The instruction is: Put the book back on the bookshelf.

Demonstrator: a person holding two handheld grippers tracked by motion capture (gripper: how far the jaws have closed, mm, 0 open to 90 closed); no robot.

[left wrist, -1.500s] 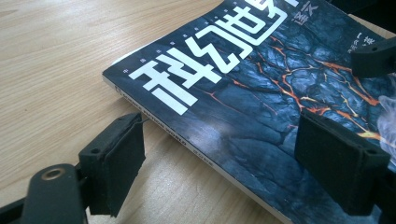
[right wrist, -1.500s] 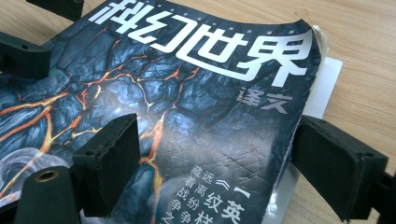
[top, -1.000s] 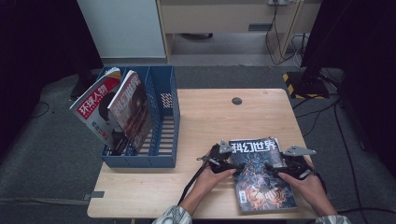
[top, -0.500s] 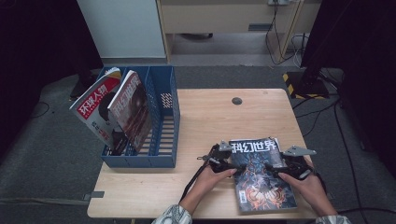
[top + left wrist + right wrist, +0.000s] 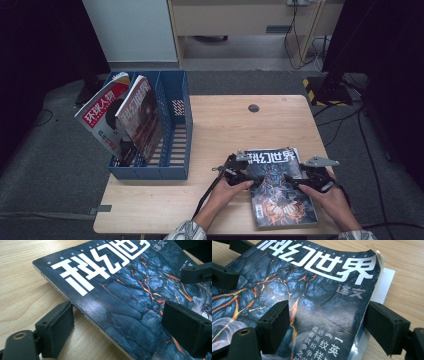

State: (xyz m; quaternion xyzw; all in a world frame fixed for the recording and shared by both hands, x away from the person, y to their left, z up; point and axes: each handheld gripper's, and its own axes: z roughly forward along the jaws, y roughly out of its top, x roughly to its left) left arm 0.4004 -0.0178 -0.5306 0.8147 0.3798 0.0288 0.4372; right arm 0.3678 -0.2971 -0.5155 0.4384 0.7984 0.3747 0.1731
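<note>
The right gripper [image 5: 325, 326] straddles the magazine's [image 5: 317, 290] curled right edge — jaws spread, one pad on the dark lava-crack cover, the other just beyond the edge above the wooden table [image 5: 407, 270]. Another gripper's black jaw [image 5: 224, 276] lies at the magazine's left.

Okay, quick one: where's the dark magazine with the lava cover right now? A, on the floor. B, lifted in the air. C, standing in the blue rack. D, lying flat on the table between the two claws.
D: the dark magazine lies flat on the wooden table, with the left claw at its spine edge and the right claw at its open edge.
</note>
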